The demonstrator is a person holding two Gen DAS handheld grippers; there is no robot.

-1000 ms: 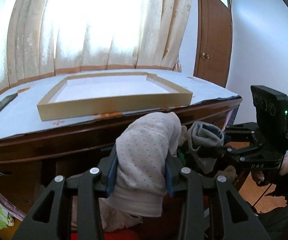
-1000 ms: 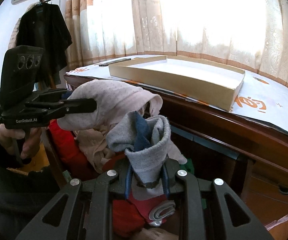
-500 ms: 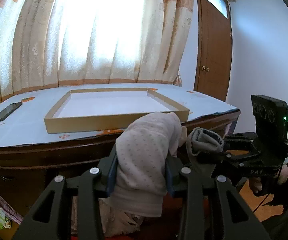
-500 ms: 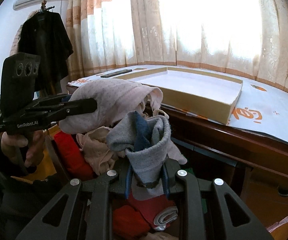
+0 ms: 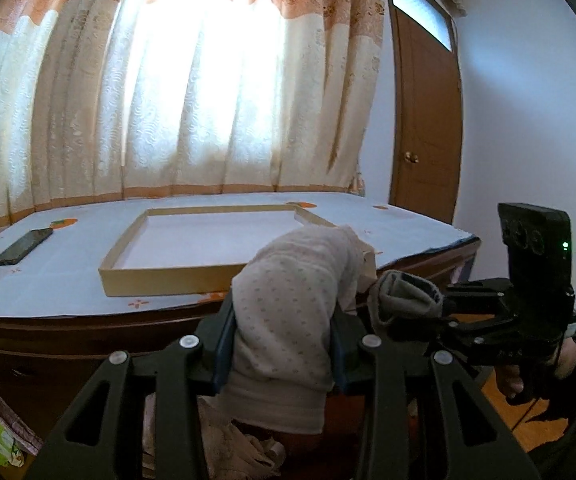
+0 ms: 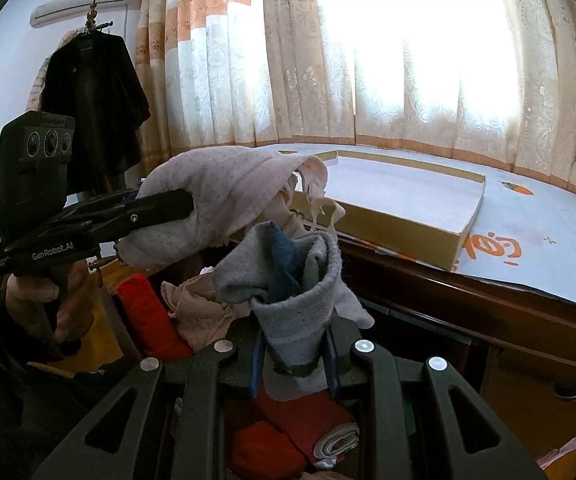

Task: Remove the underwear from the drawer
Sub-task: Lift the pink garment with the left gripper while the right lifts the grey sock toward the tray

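Note:
My left gripper (image 5: 281, 354) is shut on a pale pink dotted underwear (image 5: 288, 312), bunched between its pads and held up in front of the desk edge. The same pink underwear (image 6: 223, 196) shows in the right wrist view, hanging from the left gripper (image 6: 167, 210). My right gripper (image 6: 294, 354) is shut on a grey and blue underwear (image 6: 292, 280), also seen at the right of the left wrist view as a grey bundle (image 5: 404, 296). Below both lies the open drawer (image 6: 271, 432) with red and beige clothes in it.
A shallow cardboard tray (image 5: 191, 248) lies on the desk's pale cover (image 5: 59, 280), with a dark phone (image 5: 23, 246) to its left. Curtains hang behind, a wooden door (image 5: 424, 120) stands at the right, and a black coat (image 6: 95, 96) hangs at the left.
The left gripper has risen and tilted up with the pink underwear, so more of the desk top and tray shows. The right gripper has kept its grip and stayed nearly still.

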